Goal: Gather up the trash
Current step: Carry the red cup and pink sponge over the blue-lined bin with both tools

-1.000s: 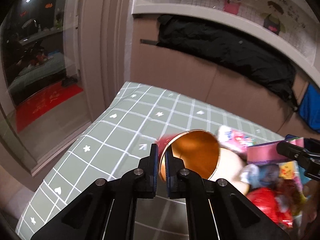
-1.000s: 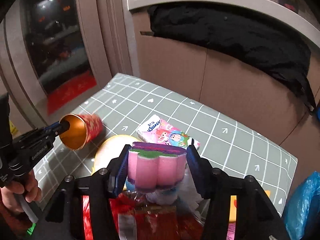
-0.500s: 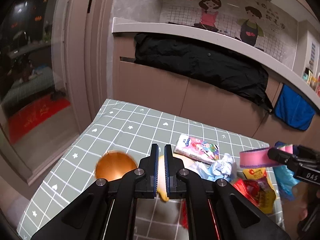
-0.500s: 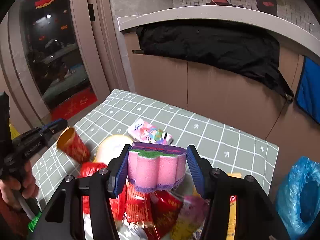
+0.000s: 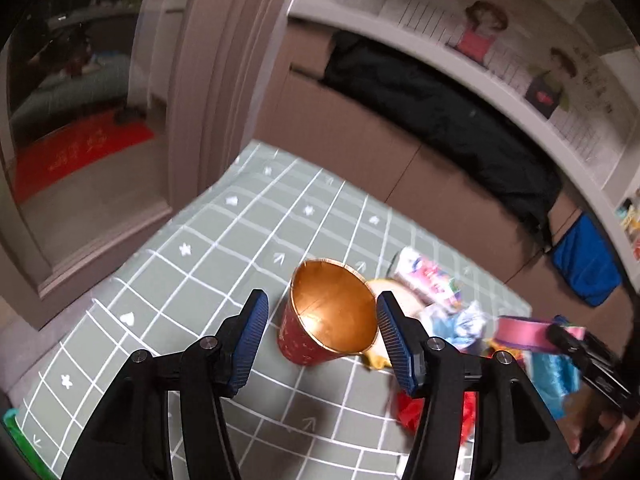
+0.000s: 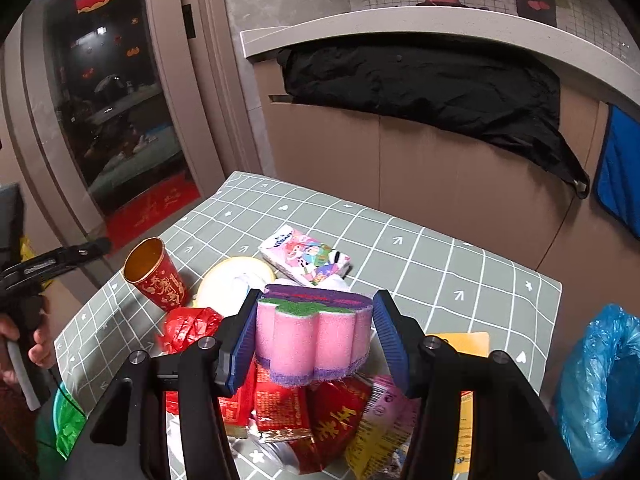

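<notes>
Left hand-held gripper (image 5: 318,330) spread open around a red cup (image 5: 320,328) standing on the table (image 5: 224,248); wrappers (image 5: 436,408) at 4 o'clock.

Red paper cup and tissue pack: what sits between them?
A round cream lid lies between the cup and the tissue pack, clearest in the right wrist view.

A lived-in home is shown: a table (image 6: 420,248) covered with a green grid-patterned cloth is set against a half wall (image 6: 440,184), over which a black jacket (image 6: 420,76) is draped. Cartoon wall stickers (image 5: 484,32) are seen above, and a glass door (image 6: 116,112) decorated with red festive cutouts (image 6: 96,0).
</notes>
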The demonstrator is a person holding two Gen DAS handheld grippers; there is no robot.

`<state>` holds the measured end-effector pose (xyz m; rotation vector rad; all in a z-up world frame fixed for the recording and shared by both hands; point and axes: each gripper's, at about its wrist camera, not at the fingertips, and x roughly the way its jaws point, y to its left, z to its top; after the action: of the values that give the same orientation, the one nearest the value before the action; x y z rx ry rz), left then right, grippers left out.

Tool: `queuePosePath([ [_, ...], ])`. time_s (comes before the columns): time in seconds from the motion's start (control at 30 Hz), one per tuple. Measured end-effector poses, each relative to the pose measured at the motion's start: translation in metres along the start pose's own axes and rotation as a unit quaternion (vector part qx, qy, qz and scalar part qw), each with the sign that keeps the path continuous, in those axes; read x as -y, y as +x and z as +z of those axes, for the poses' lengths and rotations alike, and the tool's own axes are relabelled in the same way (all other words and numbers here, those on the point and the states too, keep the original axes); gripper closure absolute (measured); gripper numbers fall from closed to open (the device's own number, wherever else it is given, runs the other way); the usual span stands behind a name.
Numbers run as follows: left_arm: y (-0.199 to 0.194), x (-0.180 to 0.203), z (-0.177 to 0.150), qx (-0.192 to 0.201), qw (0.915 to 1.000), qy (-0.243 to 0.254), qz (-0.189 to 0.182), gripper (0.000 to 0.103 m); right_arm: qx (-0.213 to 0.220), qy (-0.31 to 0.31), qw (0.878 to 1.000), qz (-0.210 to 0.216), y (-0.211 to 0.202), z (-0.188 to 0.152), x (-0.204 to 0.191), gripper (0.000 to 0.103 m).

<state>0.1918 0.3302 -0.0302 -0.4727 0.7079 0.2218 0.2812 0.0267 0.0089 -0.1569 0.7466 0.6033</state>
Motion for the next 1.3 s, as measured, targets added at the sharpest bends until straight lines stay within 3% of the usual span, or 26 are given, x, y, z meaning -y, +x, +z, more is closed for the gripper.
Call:
queuePosePath([
  [0.13,0.026,0.000,-0.002,-0.016,0.9985,-0.004,0.051,0.056,0.004,-0.020,1.000,-0.015,-0.002,-0.004,-0.009,0.051],
  [0.23,0.041,-0.005,-0.003,-0.031,0.9977,-0.011,0.059,0.064,0.004,-0.028,0.999,-0.023,-0.003,-0.006,-0.011,0.051],
  [0.33,0.053,-0.003,-0.006,-0.046,0.9970,-0.006,0.062,0.082,-0.002,-0.017,1.000,-0.018,0.000,-0.008,-0.007,0.051],
  [0.47,0.051,0.007,-0.009,-0.034,0.9975,0.016,0.060,0.095,-0.003,-0.009,1.000,-0.013,0.000,-0.011,-0.001,0.051],
  [0.7,0.020,0.042,-0.015,0.017,0.9966,0.067,0.046,0.097,0.017,0.000,1.000,-0.009,-0.014,-0.015,0.008,0.051],
  [0.93,-0.025,0.105,-0.022,0.082,0.9880,0.129,0.023,0.097,0.053,0.007,0.998,-0.017,-0.039,-0.014,0.024,0.051],
  [1.1,-0.046,0.165,-0.024,0.113,0.9793,0.166,-0.020,0.097,0.090,0.018,0.995,-0.044,-0.071,-0.017,0.052,0.051],
  [1.3,-0.039,0.262,-0.035,0.110,0.9662,0.214,-0.093,0.097,0.127,0.050,0.985,-0.103,-0.124,-0.032,0.115,0.051],
])
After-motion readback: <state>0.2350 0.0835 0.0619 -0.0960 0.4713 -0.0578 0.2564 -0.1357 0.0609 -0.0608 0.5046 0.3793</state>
